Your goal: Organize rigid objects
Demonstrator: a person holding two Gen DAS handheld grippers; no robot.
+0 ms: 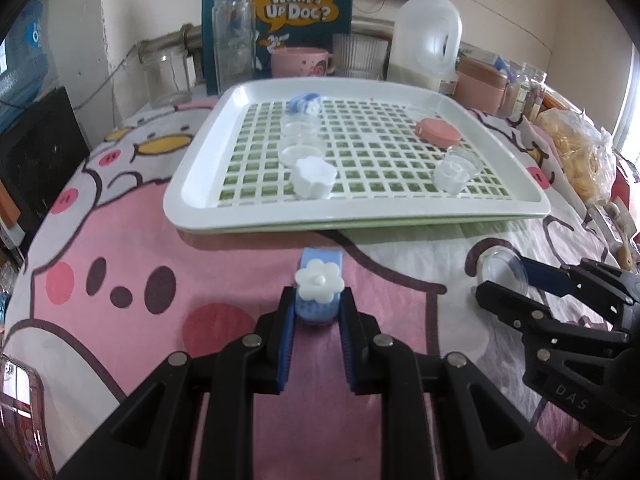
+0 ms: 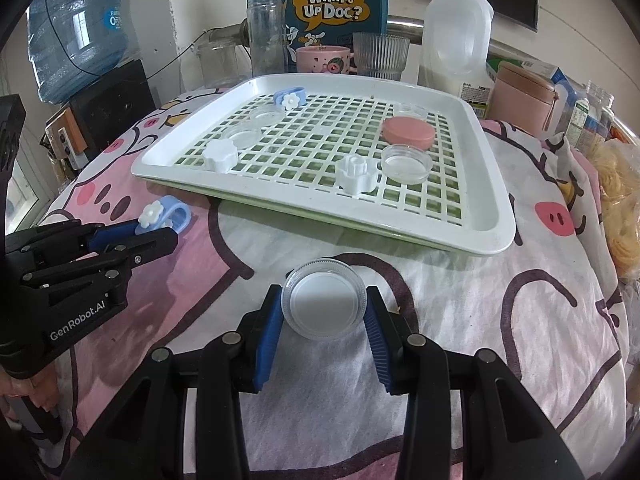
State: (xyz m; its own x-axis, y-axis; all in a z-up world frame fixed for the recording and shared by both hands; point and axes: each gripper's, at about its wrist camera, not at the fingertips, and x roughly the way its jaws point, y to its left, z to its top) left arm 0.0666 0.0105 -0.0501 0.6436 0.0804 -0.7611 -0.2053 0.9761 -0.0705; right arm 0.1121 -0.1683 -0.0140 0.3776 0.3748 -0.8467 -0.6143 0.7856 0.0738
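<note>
My left gripper is shut on a blue clip with a white flower, low over the pink cartoon cloth; the same clip shows at the left of the right wrist view. My right gripper is shut on a clear round lid, which also appears as the lid at the right of the left wrist view. Beyond both stands a white grid tray holding another blue flower clip, clear lids, white flower caps and a pink lid.
Behind the tray stand a tall glass jar, a pink mug, a ribbed glass, a milk jug and a blue box. A pink container and bagged noodles crowd the right edge. A water bottle stands far left.
</note>
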